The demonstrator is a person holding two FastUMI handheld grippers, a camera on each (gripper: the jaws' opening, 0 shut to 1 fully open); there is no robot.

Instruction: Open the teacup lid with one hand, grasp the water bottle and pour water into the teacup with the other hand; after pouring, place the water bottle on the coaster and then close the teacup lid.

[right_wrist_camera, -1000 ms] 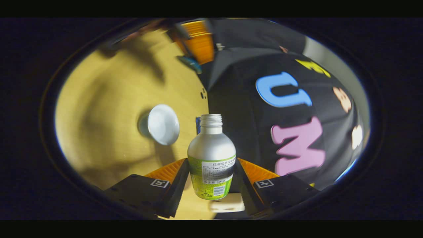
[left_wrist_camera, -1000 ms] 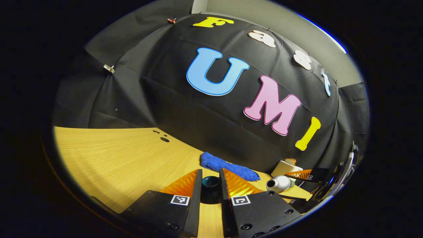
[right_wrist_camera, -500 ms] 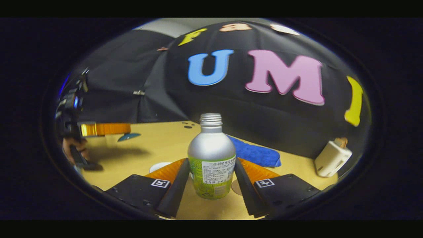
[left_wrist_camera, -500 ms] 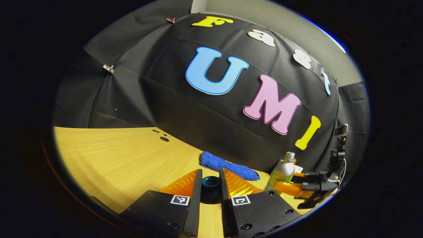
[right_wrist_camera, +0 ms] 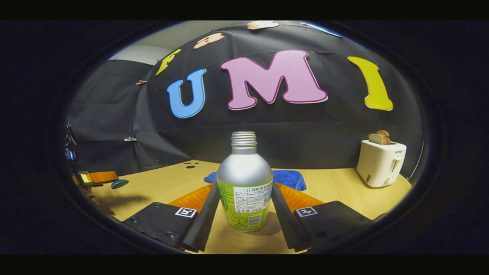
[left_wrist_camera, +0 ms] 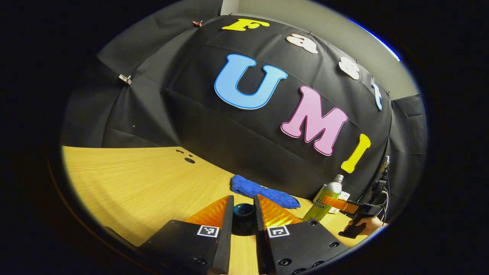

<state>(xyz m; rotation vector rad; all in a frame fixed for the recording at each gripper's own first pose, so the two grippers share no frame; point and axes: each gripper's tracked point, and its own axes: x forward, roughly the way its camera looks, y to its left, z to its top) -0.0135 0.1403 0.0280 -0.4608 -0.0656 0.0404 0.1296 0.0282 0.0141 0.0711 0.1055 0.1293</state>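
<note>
A: Right gripper (right_wrist_camera: 244, 214) first — what's it got?

B: Both fingers press the sides of the water bottle (right_wrist_camera: 244, 187), pinching it at the label. Bottle's upright, no cap on the threaded neck, base at or just above the wooden table (right_wrist_camera: 160, 183) (can't tell if it's touching).

A: And the left gripper (left_wrist_camera: 243, 218)?

B: Fingers drawn in tight on the teacup lid (left_wrist_camera: 243, 214), a small dark teal piece held between them, above the tabletop. From the right gripper view it's at the far left edge, the lid (right_wrist_camera: 119, 184) hanging off its tip clear of the table.

A: Anything farther out?

B: Blue cloth (right_wrist_camera: 284, 178) lies on the table behind the bottle, near the booth wall. White toaster (right_wrist_camera: 381, 162) w/ bread in its slot stands off to the right, well apart from the bottle. In the left gripper view the bottle (left_wrist_camera: 324, 200) sits at the right, cloth (left_wrist_camera: 263, 193) between it & the lid; a hand (left_wrist_camera: 367, 223) grips the right gripper's handle there.

A: Teacup, coaster?

B: Can't pick them out.
</note>
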